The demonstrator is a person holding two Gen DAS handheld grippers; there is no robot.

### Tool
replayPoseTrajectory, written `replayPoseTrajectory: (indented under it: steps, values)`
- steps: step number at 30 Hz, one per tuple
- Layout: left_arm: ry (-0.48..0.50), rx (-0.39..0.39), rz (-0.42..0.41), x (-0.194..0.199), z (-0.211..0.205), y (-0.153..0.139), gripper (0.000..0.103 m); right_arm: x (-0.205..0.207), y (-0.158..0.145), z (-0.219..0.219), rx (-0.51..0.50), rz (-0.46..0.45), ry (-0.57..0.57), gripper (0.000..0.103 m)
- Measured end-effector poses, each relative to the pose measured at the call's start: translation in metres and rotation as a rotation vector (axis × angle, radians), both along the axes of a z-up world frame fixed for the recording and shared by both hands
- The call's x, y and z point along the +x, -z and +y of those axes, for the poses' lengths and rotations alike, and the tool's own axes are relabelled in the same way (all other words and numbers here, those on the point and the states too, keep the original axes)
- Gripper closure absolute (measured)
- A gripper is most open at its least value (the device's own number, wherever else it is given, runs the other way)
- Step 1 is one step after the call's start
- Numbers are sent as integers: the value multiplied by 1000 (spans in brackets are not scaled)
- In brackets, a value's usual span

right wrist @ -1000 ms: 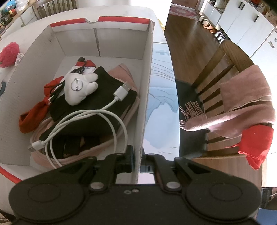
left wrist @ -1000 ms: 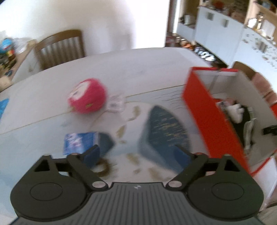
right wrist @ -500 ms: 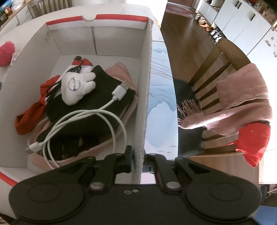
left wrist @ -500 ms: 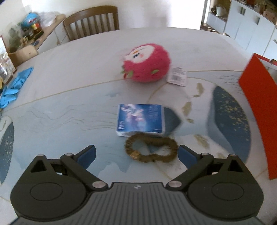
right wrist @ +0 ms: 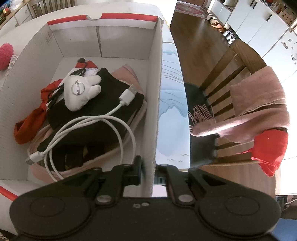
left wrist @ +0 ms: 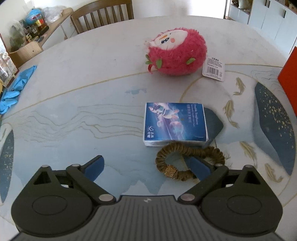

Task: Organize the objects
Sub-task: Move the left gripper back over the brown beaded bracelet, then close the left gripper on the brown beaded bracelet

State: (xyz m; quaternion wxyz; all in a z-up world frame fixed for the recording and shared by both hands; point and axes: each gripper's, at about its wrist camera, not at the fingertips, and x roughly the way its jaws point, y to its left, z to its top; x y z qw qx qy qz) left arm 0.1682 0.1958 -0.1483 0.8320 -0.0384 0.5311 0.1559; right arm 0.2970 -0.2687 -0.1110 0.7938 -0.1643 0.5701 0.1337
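In the left wrist view my left gripper [left wrist: 144,165] is open and empty, low over the table. A brown hair tie [left wrist: 187,159] with a gold bead lies by its right finger. A blue tissue pack [left wrist: 174,123] lies just beyond it. A pink plush ball [left wrist: 178,53] with a tag sits farther back. In the right wrist view my right gripper [right wrist: 148,172] is shut on the right wall of the red-and-white box [right wrist: 156,92]. Inside lie a white cable [right wrist: 104,122], a white plush [right wrist: 79,92], black and red cloth.
The box's red side [left wrist: 289,77] shows at the right edge of the left view. Blue gloves [left wrist: 14,89] lie at the table's left edge, a wooden chair [left wrist: 104,16] behind. A chair with a pink scarf [right wrist: 256,111] stands right of the box.
My left gripper has swung left away from the box and come down toward the hair tie and tissue pack. My right gripper still holds the box wall, barely shifted.
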Motion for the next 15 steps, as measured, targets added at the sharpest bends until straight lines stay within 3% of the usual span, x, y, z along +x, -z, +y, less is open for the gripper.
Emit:
replayPoseTrajectory:
  steps: [6, 9, 11, 13, 14, 15]
  values:
    - [19, -32, -3, 4, -2, 2, 32, 0, 0, -1, -1, 0, -1, 96]
    - [32, -52, -9, 5, -6, 0, 52, -1, 0, 0, -1, -1, -2, 96]
    - [46, -58, -9, 5, -11, -3, 71, 0, 0, -1, 0, -1, -2, 96]
    - [56, -48, -4, 5, -15, -4, 76, -1, 1, -1, 1, 0, -3, 96]
    - [60, -42, -2, 5, -18, -4, 85, -1, 1, -1, 1, 0, -3, 96]
    - [60, -46, -2, 4, -20, -4, 88, -1, 1, -1, 1, -1, -4, 96]
